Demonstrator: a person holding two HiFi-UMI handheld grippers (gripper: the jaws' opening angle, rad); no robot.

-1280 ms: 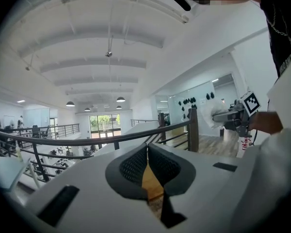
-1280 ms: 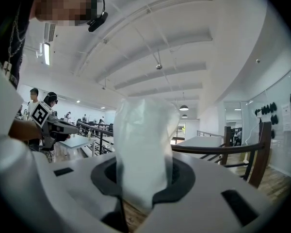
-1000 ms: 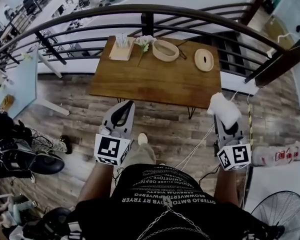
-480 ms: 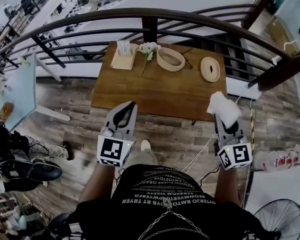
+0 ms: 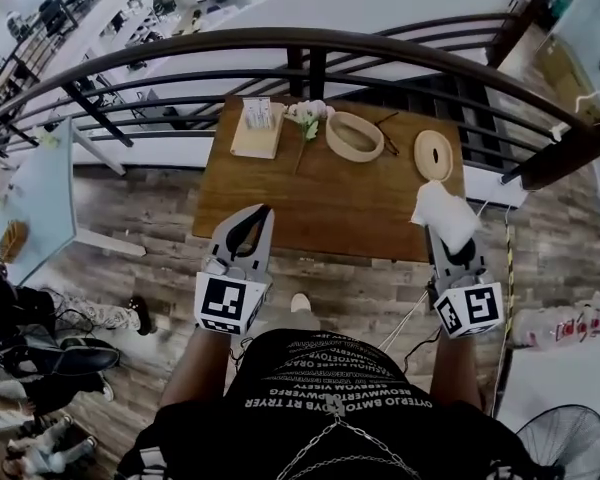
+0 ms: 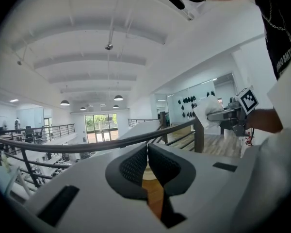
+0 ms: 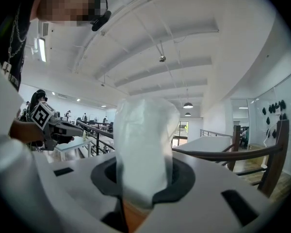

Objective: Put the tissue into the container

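A white tissue [image 5: 443, 214] stands up out of my right gripper [image 5: 450, 238], whose jaws are shut on it; in the right gripper view the tissue [image 7: 144, 149] fills the middle between the pads. The gripper hangs over the right front corner of the wooden table [image 5: 320, 193]. My left gripper [image 5: 246, 230] is shut with nothing in it, just off the table's front edge; its jaws [image 6: 148, 163] meet in the left gripper view. An oval wooden container [image 5: 354, 135] sits at the table's far side, with its oval lid [image 5: 433, 155] lying to the right.
A tissue holder on a wooden tray [image 5: 257, 128] and a small flower [image 5: 309, 118] sit at the table's far left. A dark curved railing [image 5: 300, 43] runs behind the table. A white table [image 5: 30, 198] stands left, a fan [image 5: 565, 438] at lower right.
The table has drawn closer and shifted right in the head view as the person steps forward. Both grippers hold the same pose; the tissue stays in the right one.
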